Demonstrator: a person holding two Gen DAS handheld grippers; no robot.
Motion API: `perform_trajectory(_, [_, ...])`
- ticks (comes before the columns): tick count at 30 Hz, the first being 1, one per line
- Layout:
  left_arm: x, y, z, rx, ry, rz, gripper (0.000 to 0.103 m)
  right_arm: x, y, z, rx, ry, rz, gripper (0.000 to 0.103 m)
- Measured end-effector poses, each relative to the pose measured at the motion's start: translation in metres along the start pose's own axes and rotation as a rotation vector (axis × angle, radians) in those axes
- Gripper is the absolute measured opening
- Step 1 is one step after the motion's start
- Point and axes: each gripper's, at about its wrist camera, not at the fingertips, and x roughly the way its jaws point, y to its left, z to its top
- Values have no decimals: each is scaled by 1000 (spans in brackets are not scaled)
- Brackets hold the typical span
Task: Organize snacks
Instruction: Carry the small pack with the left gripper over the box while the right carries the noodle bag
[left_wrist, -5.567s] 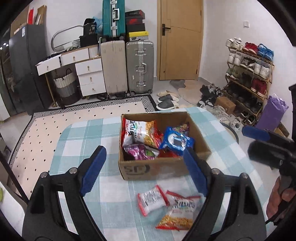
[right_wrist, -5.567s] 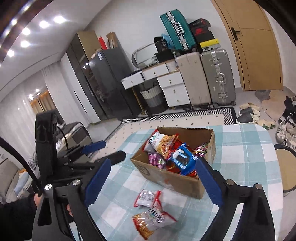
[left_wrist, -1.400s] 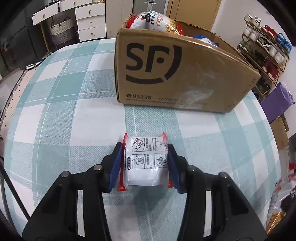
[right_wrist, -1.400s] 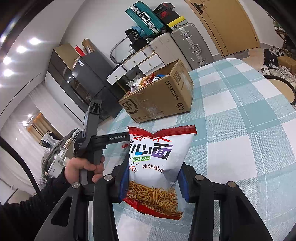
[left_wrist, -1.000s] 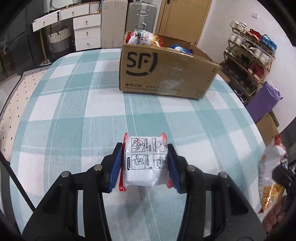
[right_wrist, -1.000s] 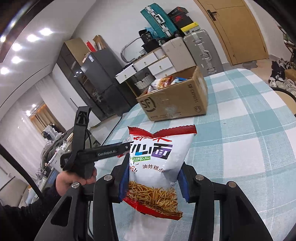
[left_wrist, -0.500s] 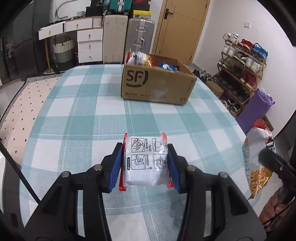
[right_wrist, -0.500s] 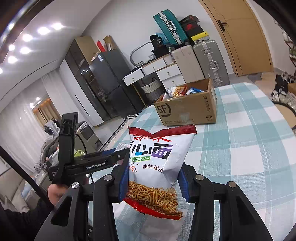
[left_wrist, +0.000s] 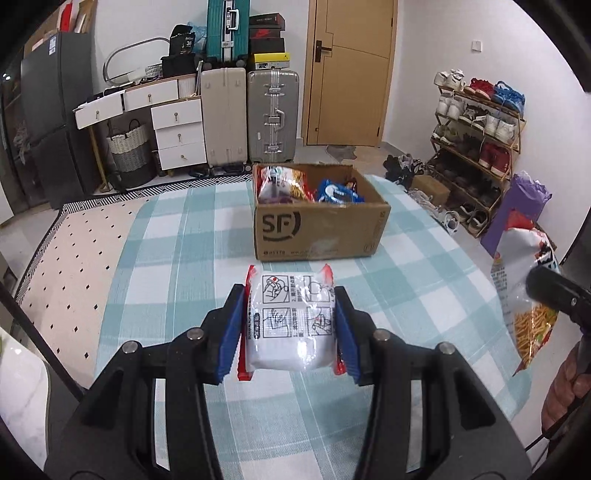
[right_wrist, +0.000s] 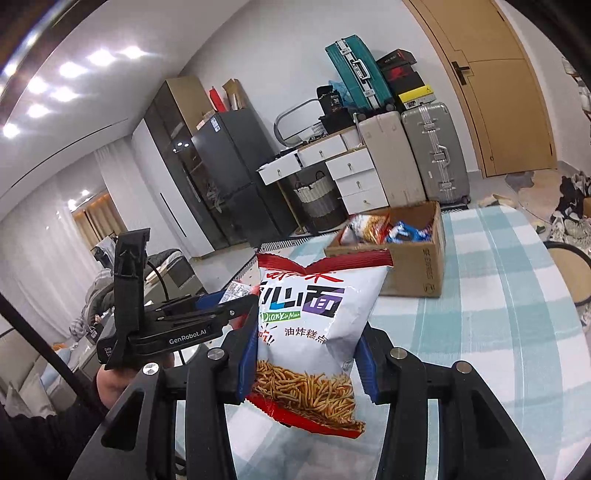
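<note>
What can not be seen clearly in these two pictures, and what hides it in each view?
- Left wrist view: the lower part of the cardboard box contents, hidden by its front wall.
- Left wrist view: the front of the white packet, turned away; the print is too small to read.
- Left wrist view: the right gripper, cut off by the edge.
- Right wrist view: the sides of the noodle snack bag, covered by the fingers.

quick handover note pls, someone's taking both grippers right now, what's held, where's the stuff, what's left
Left gripper: shut on the small white noodle pack, held above the table.
Right gripper: shut on the big fried-noodle snack bag, also in the air.
Cardboard box stands ahead on the table, open, with several snacks already inside.
Done: both packs are picked up.
Left: drop both packs into the box.
</note>
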Motion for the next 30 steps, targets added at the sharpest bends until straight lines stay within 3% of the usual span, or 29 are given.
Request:
perform_trajectory(5, [-2, 7, 37, -9, -15, -12, 44, 8, 1, 43, -13, -11, 24, 45])
perform_trajectory(13, [25, 11, 113, 17, 15, -35, 44, 25, 2, 116, -88, -11, 54, 45])
perform_trajectory(16, [35, 2, 143, 49, 11, -33, 44, 35, -3, 147, -127, -11, 22, 45])
perform_trajectory(21, [62, -1, 193, 12, 39, -87, 44, 66, -22, 196, -133, 16, 4, 45])
perform_trajectory(24, [85, -5, 219, 17, 55, -74, 44, 91, -38, 221, -124, 38, -26, 45])
perform_trajectory(27, [112, -9, 245, 29, 66, -64, 44, 126, -52, 239, -192, 70, -127, 45])
perform_trajectory(30, [152, -14, 256, 26, 105, -77, 44, 162, -80, 240, -163, 140, -173, 45])
